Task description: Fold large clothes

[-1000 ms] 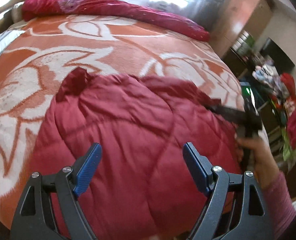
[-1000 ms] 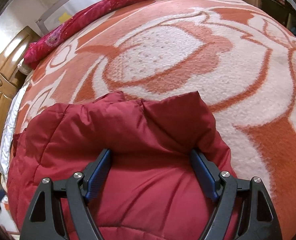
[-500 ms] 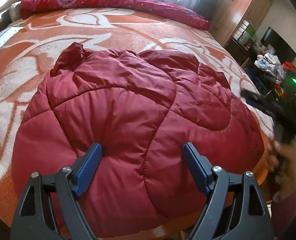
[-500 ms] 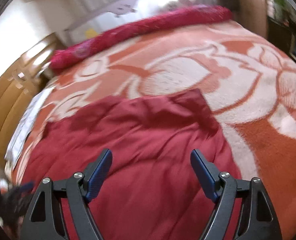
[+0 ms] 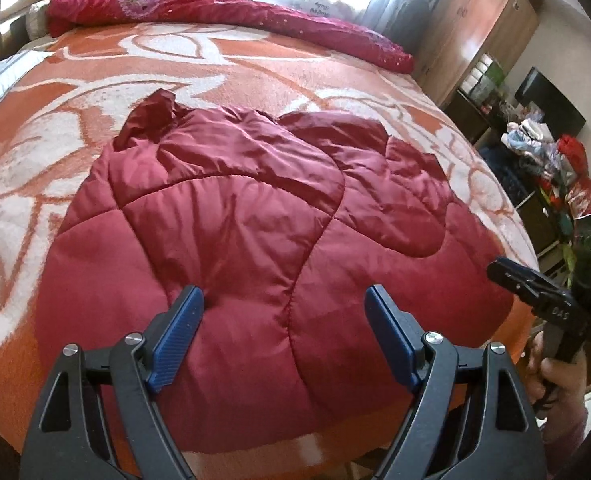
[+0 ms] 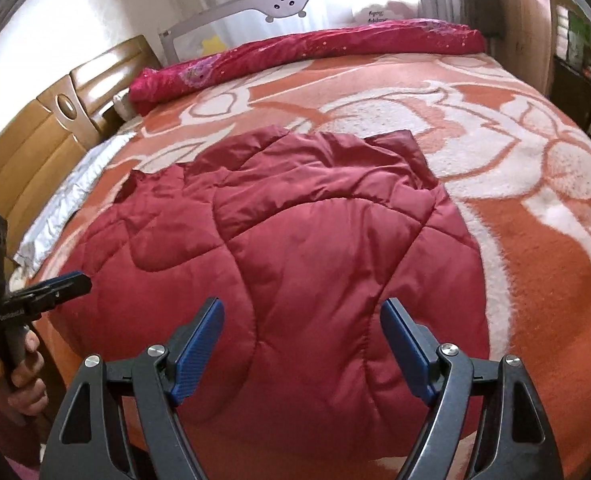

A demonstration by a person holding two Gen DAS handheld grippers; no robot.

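On the orange floral bedspread [image 5: 255, 64] lies a folded red quilted jacket [image 5: 255, 240], left tool [image 5: 283, 320] and right tool [image 6: 301, 332] both wide open, empty

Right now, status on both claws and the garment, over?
Left claw open, empty. Right claw open, empty. Red quilted jacket lying folded on the orange blanket, untouched. Nothing in the way.

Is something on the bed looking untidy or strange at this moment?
Only slightly: the red quilted jacket lies folded, but one corner at its far left edge sticks out crumpled onto the orange blanket. Nothing looks spilled or damaged.
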